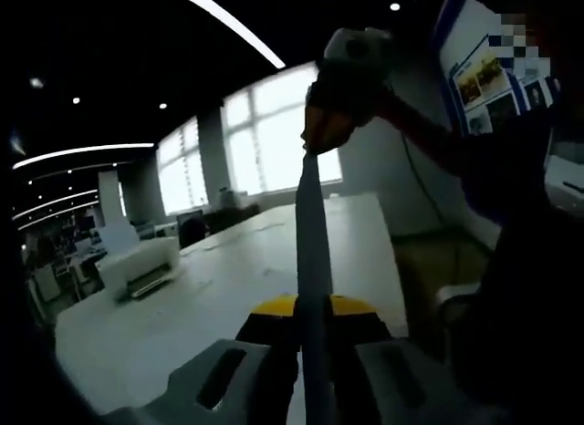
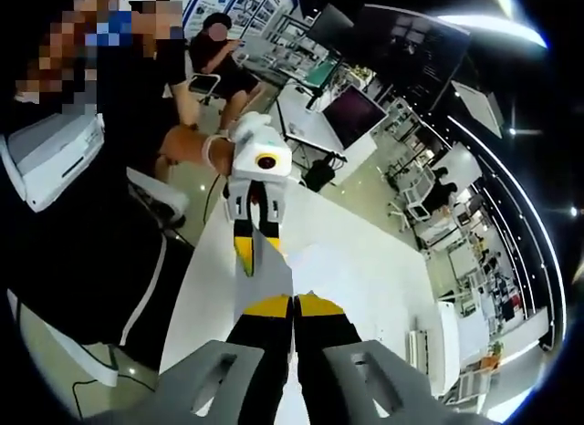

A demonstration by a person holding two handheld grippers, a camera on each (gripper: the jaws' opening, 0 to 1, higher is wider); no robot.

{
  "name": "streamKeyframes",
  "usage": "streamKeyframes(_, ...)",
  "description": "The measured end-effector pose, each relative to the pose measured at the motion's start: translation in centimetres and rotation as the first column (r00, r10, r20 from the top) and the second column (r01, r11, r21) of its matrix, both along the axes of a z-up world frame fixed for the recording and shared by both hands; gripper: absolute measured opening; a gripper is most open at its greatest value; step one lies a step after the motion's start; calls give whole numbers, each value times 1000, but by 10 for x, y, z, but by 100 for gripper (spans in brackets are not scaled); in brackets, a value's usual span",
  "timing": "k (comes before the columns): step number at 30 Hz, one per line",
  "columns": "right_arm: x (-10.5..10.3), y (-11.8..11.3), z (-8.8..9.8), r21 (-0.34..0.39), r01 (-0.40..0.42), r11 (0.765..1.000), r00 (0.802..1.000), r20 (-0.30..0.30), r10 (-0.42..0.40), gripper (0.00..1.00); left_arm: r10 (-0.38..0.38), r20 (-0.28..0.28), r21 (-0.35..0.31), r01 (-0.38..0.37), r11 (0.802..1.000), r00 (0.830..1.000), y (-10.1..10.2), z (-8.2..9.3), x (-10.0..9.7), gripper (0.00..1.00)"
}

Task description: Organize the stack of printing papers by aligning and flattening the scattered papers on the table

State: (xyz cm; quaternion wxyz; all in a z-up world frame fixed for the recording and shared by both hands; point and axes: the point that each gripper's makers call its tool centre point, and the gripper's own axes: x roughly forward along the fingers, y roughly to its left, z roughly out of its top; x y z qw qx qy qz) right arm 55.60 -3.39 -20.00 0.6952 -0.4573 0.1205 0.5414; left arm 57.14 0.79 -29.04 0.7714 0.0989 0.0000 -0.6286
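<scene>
Both tools, left tool (image 1: 310,338) and right tool (image 2: 294,316), clamp the paper stack (image 1: 311,252) edge-on above the surface (image 1: 228,279) (aligning underway, flattening remains).

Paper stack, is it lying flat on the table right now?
No, in the left gripper view the paper stack is held edge-on above the table, clamped between the left gripper and the right gripper.

Dim, backlit by glaring windows (image 1: 265,133) (ceiling strips too); soft focus, fisheye-bent edges.
</scene>
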Motion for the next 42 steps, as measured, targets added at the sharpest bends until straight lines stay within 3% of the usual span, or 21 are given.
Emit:
streamKeyframes(17, 2, 4, -4, -17, -25, 1000, 999, 27, 25, 0, -9, 68, 32, 7, 999, 998, 1, -4, -3, 6)
streamKeyframes(20, 2, 4, -4, -17, -76, 997, 995, 61, 77, 0, -27, 30, 1, 27, 1000, 999, 0, -3, -7, 5)
streamKeyframes(28, 5, -3, -12, -7, -57, 998, 997, 45, 58, 0, -24, 17, -25, 25, 999, 1000, 0, 0, -10, 5)
streamKeyframes(33, 6, -3, -11, 9, -70, 997, 996, 51, 70, 16, -30, 19, -31, 30, 999, 999, 0, 2, -11, 5)
streamKeyframes(42, 11, -14, -14, 27, -57, 998, 997, 60, 56, 24, -50, 15, -52, 50, 997, 999, 0, 7, -14, 5)
